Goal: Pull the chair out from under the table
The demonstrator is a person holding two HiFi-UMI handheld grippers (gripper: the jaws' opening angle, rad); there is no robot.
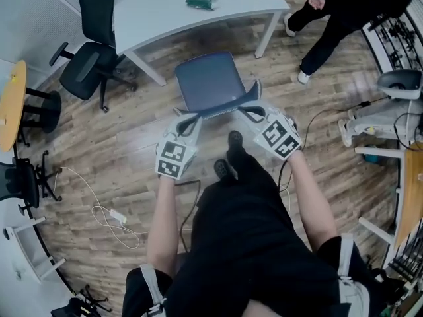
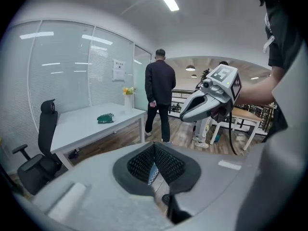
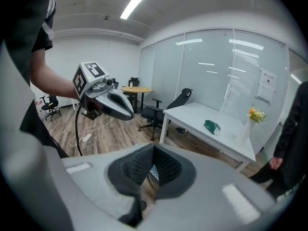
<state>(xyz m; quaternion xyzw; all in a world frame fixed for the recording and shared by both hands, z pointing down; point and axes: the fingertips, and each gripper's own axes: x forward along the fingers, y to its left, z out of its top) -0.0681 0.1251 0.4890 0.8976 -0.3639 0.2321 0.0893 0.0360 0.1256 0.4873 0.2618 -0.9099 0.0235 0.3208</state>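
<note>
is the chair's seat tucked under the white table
No, the chair stands clear of the white table, with wood floor between them.

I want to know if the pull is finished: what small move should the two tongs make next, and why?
Probably back both tongs away from the chair. It appears to stand clear of the table, with floor showing between, and the left tongs and right tongs are shut by its near edge.

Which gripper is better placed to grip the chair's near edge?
Probably right: the right gripper overlaps a near corner of the chair; the left gripper lies just short. Both are shut.
</note>
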